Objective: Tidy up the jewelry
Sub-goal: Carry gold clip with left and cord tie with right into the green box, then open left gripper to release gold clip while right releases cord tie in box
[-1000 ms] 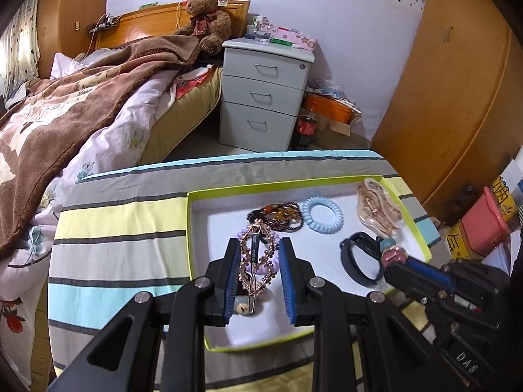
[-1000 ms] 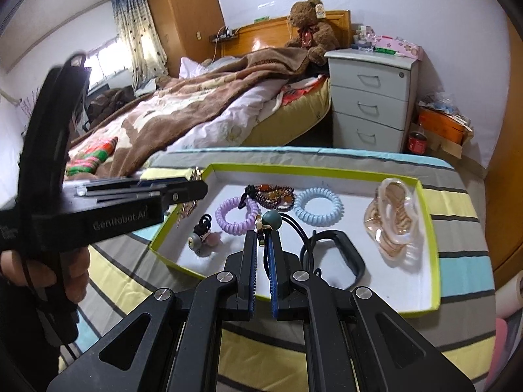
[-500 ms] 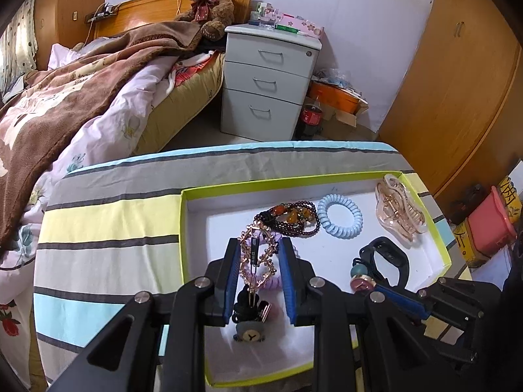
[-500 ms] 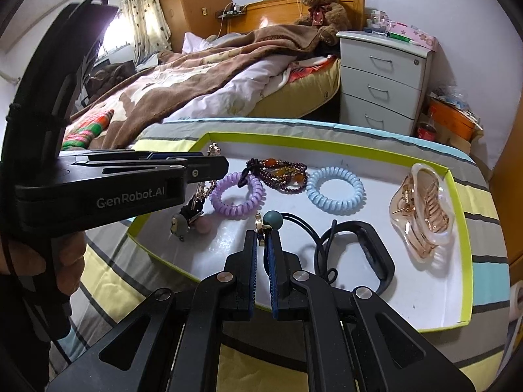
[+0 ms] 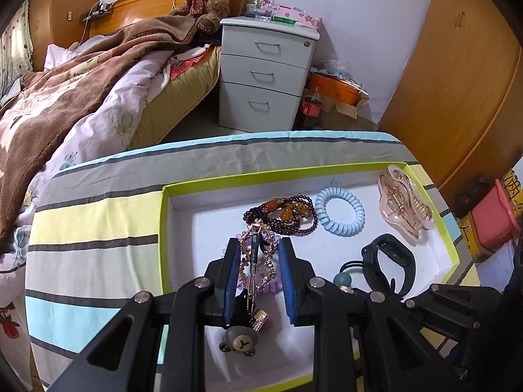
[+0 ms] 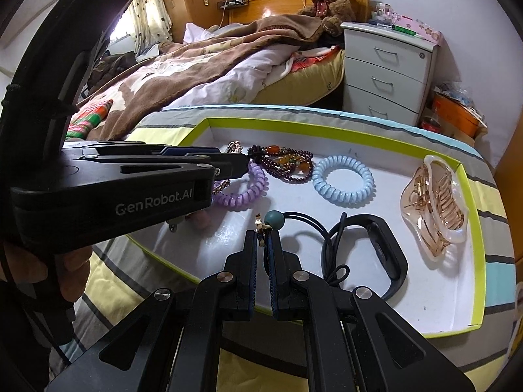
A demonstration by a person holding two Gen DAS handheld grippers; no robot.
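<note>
A white tray with a lime-green rim (image 5: 165, 228) (image 6: 327, 130) lies on a striped table. My left gripper (image 5: 256, 245) (image 6: 228, 163) is shut on a rose-gold hair clip (image 5: 256, 258) and holds it above a purple coil tie (image 6: 243, 192). A small bear-head tie (image 5: 240, 341) lies below it. My right gripper (image 6: 263, 241) (image 5: 346, 289) is shut on a black hair tie with a teal bead (image 6: 274, 219) (image 5: 342, 279) low over the tray. Also in the tray are a dark bead bracelet (image 5: 284, 214) (image 6: 284, 163), a blue coil tie (image 5: 340, 210) (image 6: 343, 176), a black wristband (image 5: 390, 263) (image 6: 382, 248) and a clear claw clip (image 5: 403, 204) (image 6: 434, 209).
A bed with a brown blanket (image 5: 81, 88) lies beyond the table on the left. A grey nightstand (image 5: 264, 75) stands behind the table, with a wooden wardrobe (image 5: 457, 75) on the right. A pink bin (image 5: 495, 219) sits on the floor at the right.
Both grippers have moved forward and lower over the tray. The left one carried the gold clip over the purple tie; the right one kept the beaded tie near the wristband.
</note>
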